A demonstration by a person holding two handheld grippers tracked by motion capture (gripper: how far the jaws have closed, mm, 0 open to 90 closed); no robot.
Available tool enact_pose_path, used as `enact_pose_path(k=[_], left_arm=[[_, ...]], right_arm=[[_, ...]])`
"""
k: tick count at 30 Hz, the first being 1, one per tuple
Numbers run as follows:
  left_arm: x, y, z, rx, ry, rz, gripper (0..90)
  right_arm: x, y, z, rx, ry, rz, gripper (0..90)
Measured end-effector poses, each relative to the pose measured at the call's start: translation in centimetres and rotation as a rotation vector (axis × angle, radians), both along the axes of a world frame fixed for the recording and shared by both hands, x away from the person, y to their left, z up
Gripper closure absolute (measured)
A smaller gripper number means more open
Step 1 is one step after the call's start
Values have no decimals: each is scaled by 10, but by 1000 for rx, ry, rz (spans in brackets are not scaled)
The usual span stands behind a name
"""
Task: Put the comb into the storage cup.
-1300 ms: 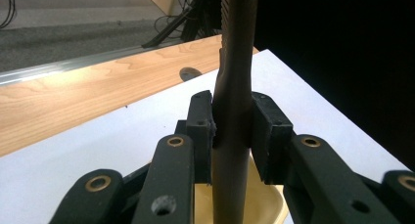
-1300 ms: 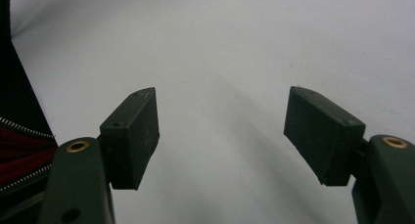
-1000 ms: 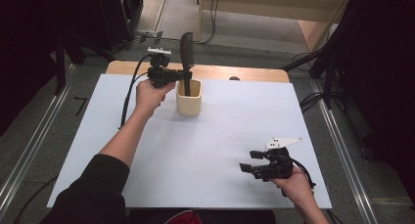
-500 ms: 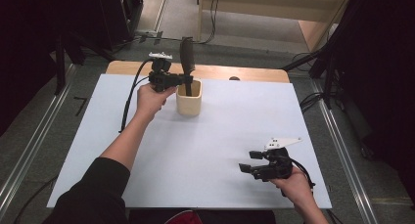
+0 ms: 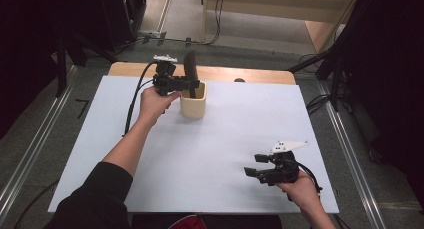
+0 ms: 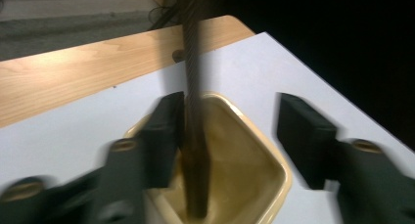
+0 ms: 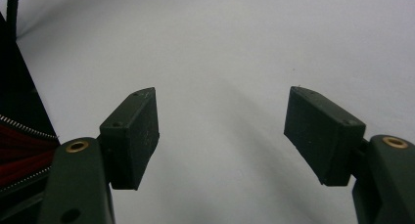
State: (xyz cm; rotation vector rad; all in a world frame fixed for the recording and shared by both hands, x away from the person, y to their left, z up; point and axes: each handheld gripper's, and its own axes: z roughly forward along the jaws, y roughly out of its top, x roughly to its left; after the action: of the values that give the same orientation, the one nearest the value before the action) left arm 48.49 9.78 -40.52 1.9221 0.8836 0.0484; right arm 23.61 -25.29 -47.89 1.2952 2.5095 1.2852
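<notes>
A beige square cup (image 5: 193, 107) stands at the back of the white table sheet. A dark flat utensil (image 5: 190, 65) stands upright in it, its handle rising above the rim. My left gripper (image 5: 192, 84) hovers at the cup's rim with the utensil between its jaws. In the left gripper view its jaws have just been opening: one pad (image 6: 166, 128) lies beside the utensil (image 6: 195, 101), the other stands well apart over the cup (image 6: 244, 165). My right gripper (image 5: 254, 165) rests low at the front right, open, with bare white sheet between its pads (image 7: 132, 136).
A wooden table edge (image 5: 250, 75) runs behind the white sheet (image 5: 210, 154). Dark stands and cables sit on the floor beyond. The left gripper's cable (image 5: 132, 101) trails across the sheet's left part.
The left gripper's jaws have parted from the utensil, which has sunk lower into the cup. The right gripper has not moved.
</notes>
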Motion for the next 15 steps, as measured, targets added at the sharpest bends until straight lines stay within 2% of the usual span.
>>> enact_pose_path(k=[2,5,9,12,15], left_arm=[[-3,2,4,35,-31,2,327],[-4,5,7,61,-34,27,248],[-5,10,10,56,-23,19,239],[-5,14,10,20,-8,-12,211],[-6,14,12,27,-2,-10,193]], right_arm=[[0,0,0,0,1,0,269],[0,0,0,-2,0,2,269],[0,1,1,-1,-4,9,268],[0,1,1,-1,-4,8,268],[0,1,1,0,-6,8,268]])
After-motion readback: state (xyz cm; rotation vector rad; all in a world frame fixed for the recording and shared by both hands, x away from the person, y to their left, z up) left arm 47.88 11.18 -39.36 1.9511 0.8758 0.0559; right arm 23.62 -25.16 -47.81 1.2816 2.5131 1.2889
